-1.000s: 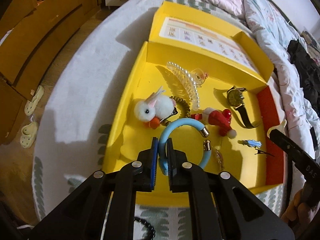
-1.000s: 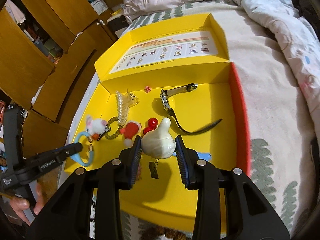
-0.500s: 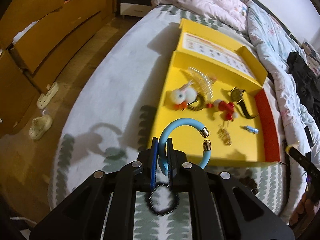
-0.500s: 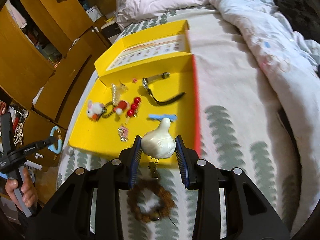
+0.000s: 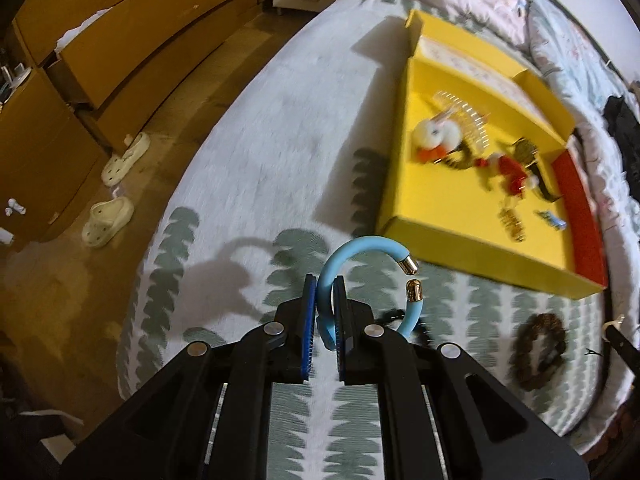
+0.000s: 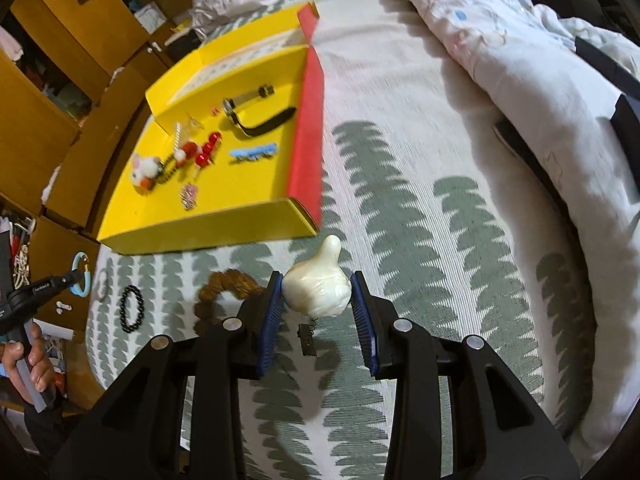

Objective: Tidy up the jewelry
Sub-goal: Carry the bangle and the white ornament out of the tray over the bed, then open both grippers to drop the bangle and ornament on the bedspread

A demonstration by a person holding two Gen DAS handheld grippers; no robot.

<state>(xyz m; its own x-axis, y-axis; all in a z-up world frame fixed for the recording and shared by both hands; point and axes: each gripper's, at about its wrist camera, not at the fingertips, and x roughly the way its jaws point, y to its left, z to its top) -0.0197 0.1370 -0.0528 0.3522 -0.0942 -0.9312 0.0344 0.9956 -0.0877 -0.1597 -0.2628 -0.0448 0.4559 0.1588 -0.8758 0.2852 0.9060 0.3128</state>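
Observation:
My left gripper (image 5: pixel 323 292) is shut on a light blue open bangle (image 5: pixel 360 249) with gold end caps, held over the leaf-patterned bedspread, short of the yellow box (image 5: pixel 472 242). My right gripper (image 6: pixel 316 288) is shut on a cream bird-shaped charm (image 6: pixel 316 292) with a small dark tag dangling below it, just in front of the yellow box (image 6: pixel 208 234). Inside the box lie a white plush hair tie (image 6: pixel 144 168), red ornaments (image 6: pixel 200 150), a watch (image 6: pixel 256 118) and a blue clip (image 6: pixel 254 152). The left gripper (image 6: pixel 78 278) with the bangle shows at the far left.
A brown beaded bracelet (image 6: pixel 224 286) and a black beaded bracelet (image 6: pixel 132 310) lie on the bedspread in front of the box. A rumpled duvet (image 6: pixel 520 40) fills the right. Wooden drawers (image 5: pixel 120 52) and slippers (image 5: pixel 108 220) stand beside the bed on the left.
Both grippers have drawn back out of the yellow box, carrying the blue bangle and the cream charm. The box now lies farther off, and the bracelets on the bedspread have come into view.

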